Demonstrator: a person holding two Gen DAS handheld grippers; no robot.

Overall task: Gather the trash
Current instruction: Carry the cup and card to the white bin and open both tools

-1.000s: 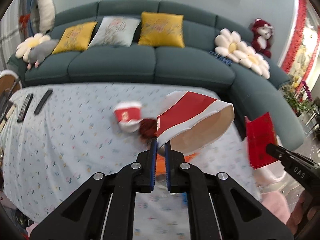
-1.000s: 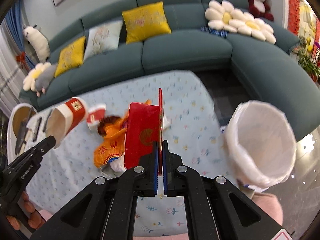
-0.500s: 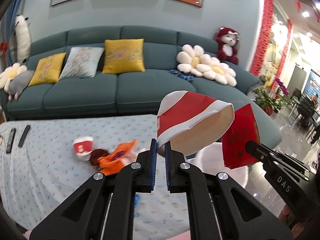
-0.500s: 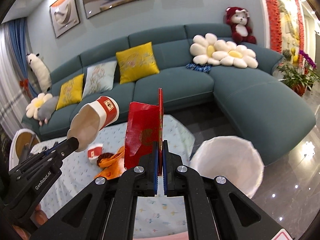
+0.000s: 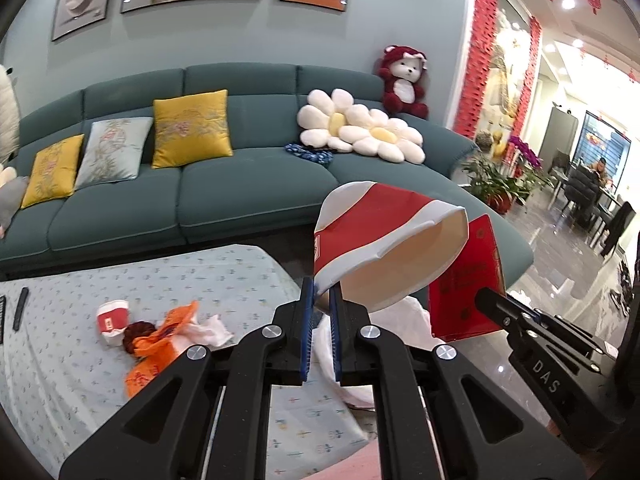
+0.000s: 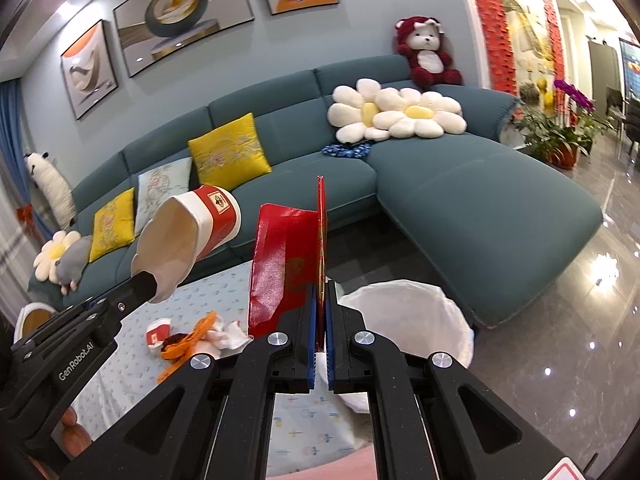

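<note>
Trash first: a crushed red-and-white cup (image 5: 384,240) is pinched by its rim in the left hand-held gripper (image 5: 320,312), held up on its side, looks empty inside. The right hand-held gripper (image 6: 319,316) is clamped on a red packet (image 6: 288,264). Both hang near the white-lined bin (image 6: 420,320), just right of the desk (image 5: 72,392); can't see what's in it. Still on the desk: a small cup (image 5: 112,316), an orange wrapper (image 5: 160,344) and tissue (image 5: 212,330).

black gripper (image 5: 321,322), blue pads (image 5: 306,328)
</note>
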